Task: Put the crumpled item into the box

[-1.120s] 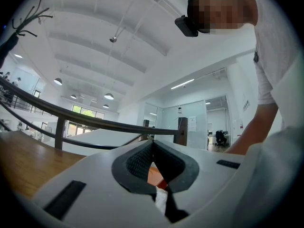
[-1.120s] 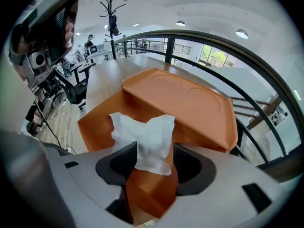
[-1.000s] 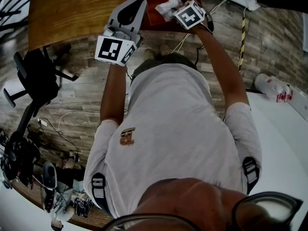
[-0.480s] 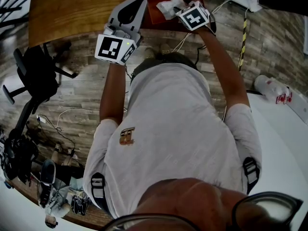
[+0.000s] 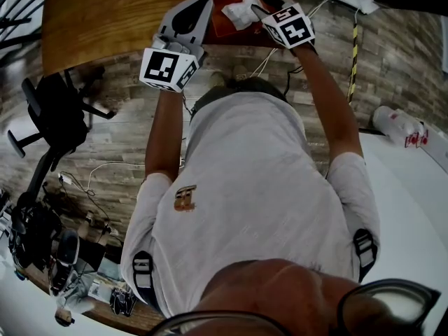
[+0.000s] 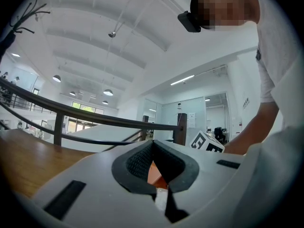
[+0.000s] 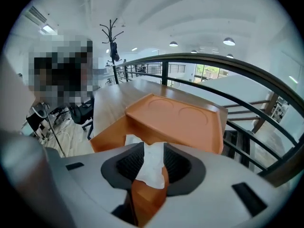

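Nearest below the head camera, pale T-shirt (image 5: 245, 187) and both bare arms stretched forward above a plank floor (image 5: 112, 138). Out at the left hand, left gripper (image 5: 198, 4) held over the near edge of the wooden table (image 5: 105, 12), jaws a little apart and gripping nothing, only a sliver of orange showing through the gap in the left gripper view. Just to its right, right gripper (image 5: 255, 9) reaching onto the near side of the orange box (image 5: 218, 25), jaws closing on the white crumpled item (image 5: 239, 11), both pads touching the paper. Through the right gripper view, crumpled item standing between the pads, its lower end draped over the orange of the box's near part. Behind it, flat orange panel of the box with two shallow round dents, then bare wooden table. Farther off, dark railing (image 7: 213, 57) curving across and a black coat stand (image 7: 113, 37) at the table's far end. Down on the floor to the person's left, black office chair (image 5: 52, 110) and loose cables (image 5: 105, 166)
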Demonstrator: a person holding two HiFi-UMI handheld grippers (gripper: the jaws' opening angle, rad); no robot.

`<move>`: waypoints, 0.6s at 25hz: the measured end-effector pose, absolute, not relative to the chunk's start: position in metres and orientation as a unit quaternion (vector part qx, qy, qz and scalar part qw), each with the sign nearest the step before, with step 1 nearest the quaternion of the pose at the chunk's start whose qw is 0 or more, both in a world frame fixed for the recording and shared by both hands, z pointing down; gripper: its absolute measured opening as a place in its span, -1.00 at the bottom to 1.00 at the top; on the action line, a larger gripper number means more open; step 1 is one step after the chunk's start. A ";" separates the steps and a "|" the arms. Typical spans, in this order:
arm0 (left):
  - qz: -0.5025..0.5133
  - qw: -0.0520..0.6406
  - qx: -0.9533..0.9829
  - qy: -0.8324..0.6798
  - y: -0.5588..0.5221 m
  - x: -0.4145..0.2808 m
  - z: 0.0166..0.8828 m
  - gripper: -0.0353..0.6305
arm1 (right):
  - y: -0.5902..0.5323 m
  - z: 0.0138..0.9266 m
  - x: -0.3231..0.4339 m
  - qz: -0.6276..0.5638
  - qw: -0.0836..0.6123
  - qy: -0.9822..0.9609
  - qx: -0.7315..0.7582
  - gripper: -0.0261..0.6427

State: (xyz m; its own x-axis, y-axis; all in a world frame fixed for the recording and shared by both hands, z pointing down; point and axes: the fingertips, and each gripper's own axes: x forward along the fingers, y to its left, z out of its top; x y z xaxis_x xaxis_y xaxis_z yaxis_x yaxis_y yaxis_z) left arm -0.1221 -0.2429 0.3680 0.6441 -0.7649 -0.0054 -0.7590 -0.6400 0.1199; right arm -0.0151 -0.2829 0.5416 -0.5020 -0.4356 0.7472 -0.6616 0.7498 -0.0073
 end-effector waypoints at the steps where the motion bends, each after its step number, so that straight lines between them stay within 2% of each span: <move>1: -0.027 0.055 0.905 -0.420 -0.243 -0.121 0.369 -0.83 | -0.283 0.536 -0.016 0.145 0.369 -0.861 0.320 -0.53; 5: -0.024 0.058 0.907 -0.418 -0.243 -0.115 0.371 -0.83 | -0.283 0.510 -0.024 0.123 0.319 -0.887 0.310 -0.69; 15: -0.022 0.053 0.907 -0.417 -0.240 -0.108 0.365 -0.83 | -0.274 0.453 -0.046 0.089 0.209 -0.932 0.283 -0.78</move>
